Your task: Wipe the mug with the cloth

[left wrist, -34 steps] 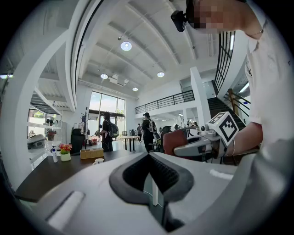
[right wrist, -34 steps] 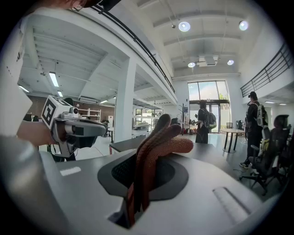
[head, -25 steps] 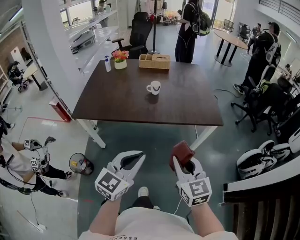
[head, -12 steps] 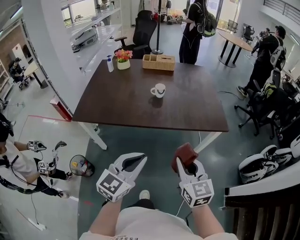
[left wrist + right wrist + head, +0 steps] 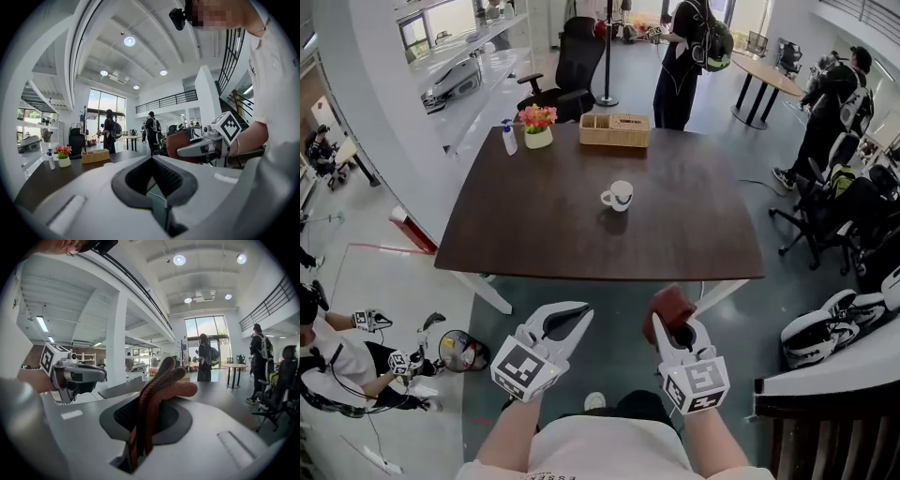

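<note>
Nearest the viewer, the left gripper [image 5: 579, 313] is hanging with its jaws together on nothing, while the right gripper [image 5: 667, 325] is pinching a folded reddish-brown cloth [image 5: 667, 305] between its jaws. Both are hovering over the floor, short of the dark table [image 5: 694, 234]. The white mug [image 5: 619, 195] is standing upright near the table's middle, well apart from both tools, and only tabletop is lying between it and the near edge. Beyond it, a wicker tray [image 5: 614, 129], a flower pot [image 5: 537, 127] and a spray bottle [image 5: 508, 138] are lining the far edge, with a person with a backpack [image 5: 686, 56] standing behind.
</note>
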The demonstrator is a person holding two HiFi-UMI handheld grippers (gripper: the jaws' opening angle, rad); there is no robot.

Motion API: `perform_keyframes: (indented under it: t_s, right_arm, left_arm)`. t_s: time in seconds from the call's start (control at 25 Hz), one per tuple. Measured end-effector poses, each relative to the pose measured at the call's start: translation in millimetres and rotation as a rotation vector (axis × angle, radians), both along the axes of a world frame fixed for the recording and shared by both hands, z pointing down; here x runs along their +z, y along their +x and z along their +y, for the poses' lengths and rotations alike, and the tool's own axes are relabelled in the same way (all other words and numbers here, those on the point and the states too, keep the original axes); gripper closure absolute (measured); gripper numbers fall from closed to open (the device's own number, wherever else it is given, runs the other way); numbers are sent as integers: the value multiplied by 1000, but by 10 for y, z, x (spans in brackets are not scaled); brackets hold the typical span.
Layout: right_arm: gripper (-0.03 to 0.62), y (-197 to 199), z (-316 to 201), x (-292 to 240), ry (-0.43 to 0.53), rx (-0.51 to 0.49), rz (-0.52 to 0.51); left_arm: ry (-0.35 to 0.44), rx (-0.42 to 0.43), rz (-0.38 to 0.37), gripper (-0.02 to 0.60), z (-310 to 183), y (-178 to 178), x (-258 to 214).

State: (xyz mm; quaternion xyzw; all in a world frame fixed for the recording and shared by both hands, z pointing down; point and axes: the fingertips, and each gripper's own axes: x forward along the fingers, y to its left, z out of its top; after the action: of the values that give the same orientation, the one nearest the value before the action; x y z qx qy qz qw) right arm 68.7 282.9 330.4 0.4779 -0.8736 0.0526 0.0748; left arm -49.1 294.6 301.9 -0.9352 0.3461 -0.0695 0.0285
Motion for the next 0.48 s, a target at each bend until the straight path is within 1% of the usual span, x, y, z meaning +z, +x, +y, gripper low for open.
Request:
perform_keyframes:
  t_s: [0.08,0.2,0.36,0.48]
  right_arm:
    - [516,-15,-177,15,-8,-2,3]
    - [516,7,-565,137,-31,1,8]
    - [516,59,-1233,351,-65,-4,6]
    - [516,114,-1817,383,-63,-17,8]
  left_arm:
    - [-10,-6,5,577,-192,-41,-4]
    - [-40,-18,3,577,-566,-85,127]
    - [-74,-36,15,577,-1191,-87,337]
    - [-86,-25,-6,577,-1683,-21,472]
